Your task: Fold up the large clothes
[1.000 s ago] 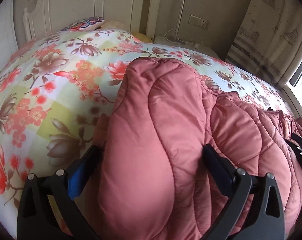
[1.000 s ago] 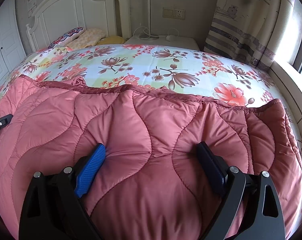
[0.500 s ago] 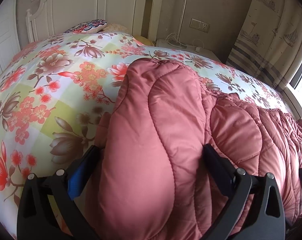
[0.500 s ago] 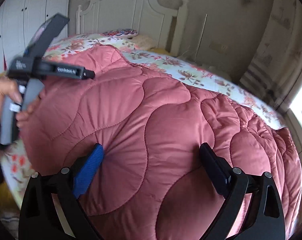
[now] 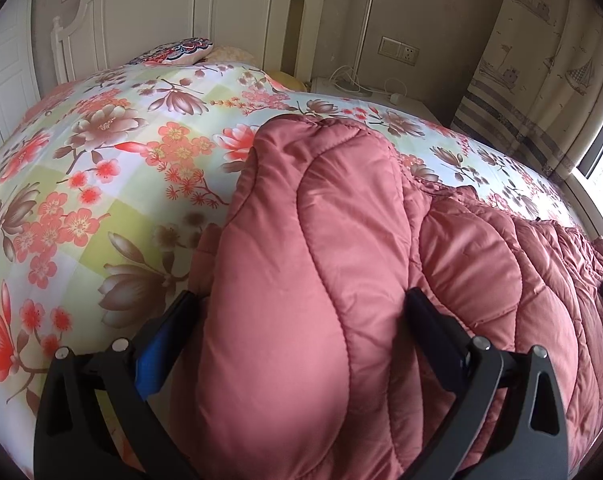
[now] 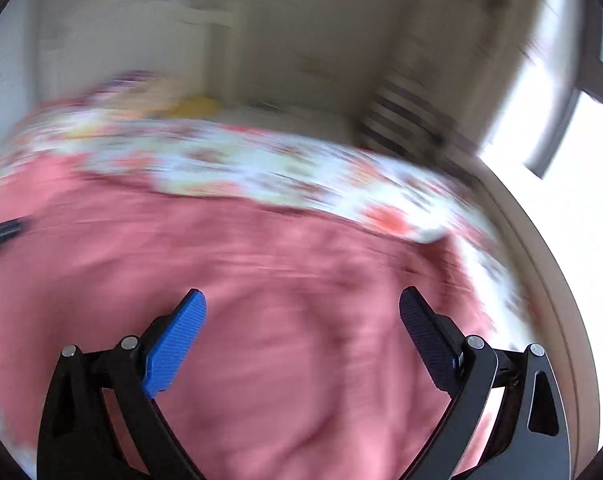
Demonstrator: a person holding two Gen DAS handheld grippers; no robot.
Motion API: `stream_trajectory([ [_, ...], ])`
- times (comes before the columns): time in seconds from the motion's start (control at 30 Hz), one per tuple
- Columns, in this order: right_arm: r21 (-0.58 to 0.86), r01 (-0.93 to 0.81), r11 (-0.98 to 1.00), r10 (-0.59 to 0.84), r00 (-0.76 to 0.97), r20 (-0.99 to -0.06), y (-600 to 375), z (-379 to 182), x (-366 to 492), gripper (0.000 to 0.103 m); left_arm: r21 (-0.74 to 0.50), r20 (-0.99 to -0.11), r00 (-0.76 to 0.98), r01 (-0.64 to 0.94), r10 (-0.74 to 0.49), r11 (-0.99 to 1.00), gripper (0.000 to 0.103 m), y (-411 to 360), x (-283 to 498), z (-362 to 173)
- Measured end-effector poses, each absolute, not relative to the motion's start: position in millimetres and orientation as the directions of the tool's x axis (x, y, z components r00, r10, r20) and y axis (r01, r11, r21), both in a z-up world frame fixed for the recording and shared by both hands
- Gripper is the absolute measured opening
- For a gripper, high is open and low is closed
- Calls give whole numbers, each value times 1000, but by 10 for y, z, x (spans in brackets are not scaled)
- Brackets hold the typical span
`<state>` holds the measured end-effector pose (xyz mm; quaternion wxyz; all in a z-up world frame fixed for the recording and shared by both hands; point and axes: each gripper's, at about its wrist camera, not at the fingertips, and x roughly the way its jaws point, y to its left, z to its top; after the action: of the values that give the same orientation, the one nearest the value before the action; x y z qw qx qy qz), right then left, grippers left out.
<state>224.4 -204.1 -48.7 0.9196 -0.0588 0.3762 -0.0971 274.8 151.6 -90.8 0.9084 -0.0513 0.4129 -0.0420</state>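
Your left gripper [image 5: 301,312] clamps a thick fold of the pink quilted coat [image 5: 341,240], its fingers sunk into the padding. Left of that fold the floral bedspread [image 5: 81,180] lies bare up to the white headboard [image 5: 161,8], giving open room. Your right gripper [image 6: 301,304] stands wide, nothing between its blue pads [image 6: 173,344], above the coat spread flat; that view is blurred. Only the left view shows the pillow [image 5: 177,50], wall socket [image 5: 399,50] and curtain [image 5: 541,60] sharply.
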Motion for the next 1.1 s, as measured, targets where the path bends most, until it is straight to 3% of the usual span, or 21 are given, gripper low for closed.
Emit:
stream_trajectory([
  [0.13, 40, 187, 981, -93, 648, -756, -2560, -795, 2442, 96, -118, -745, 658, 31, -109, 993, 101, 1509, 2741, -905],
  [0.37, 39, 127, 991, -53, 649, -759, -2558, -814, 2558, 98, -116, -748, 659, -6, -83, 993, 101, 1509, 2682, -897],
  [0.5, 50, 80, 996, -14, 649, -761, -2586, -827, 2676, 98, -63, -737, 675, -124, 37, 990, 101, 1454, 2503, -764],
  [0.57, 42, 66, 997, -10, 647, -763, -2582, -828, 2714, 98, -32, -661, 737, -217, 142, 976, 100, 1301, 2313, -541],
  [0.67, 31, 62, 998, -17, 649, -760, -2556, -830, 2716, 99, -53, -599, 799, -102, 50, 993, 100, 902, 2260, -250],
  [0.8, 35, 62, 997, -14, 654, -757, -2561, -833, 2695, 99, 84, -611, 791, 92, -21, 992, 101, 132, 2542, -153],
  [0.93, 43, 62, 997, -8, 658, -753, -2571, -830, 2678, 99, 206, -762, 648, 242, 0, 948, 101, -395, 2985, -823],
  [1.0, 58, 59, 997, 4, 662, -749, -2577, -825, 2663, 99, 117, -774, 631, 221, -51, 968, 101, -296, 3048, -918],
  [1.1, 71, 58, 996, 15, 664, -747, -2596, -829, 2654, 99, 85, -777, 626, 210, -67, 974, 101, -208, 3040, -892],
])
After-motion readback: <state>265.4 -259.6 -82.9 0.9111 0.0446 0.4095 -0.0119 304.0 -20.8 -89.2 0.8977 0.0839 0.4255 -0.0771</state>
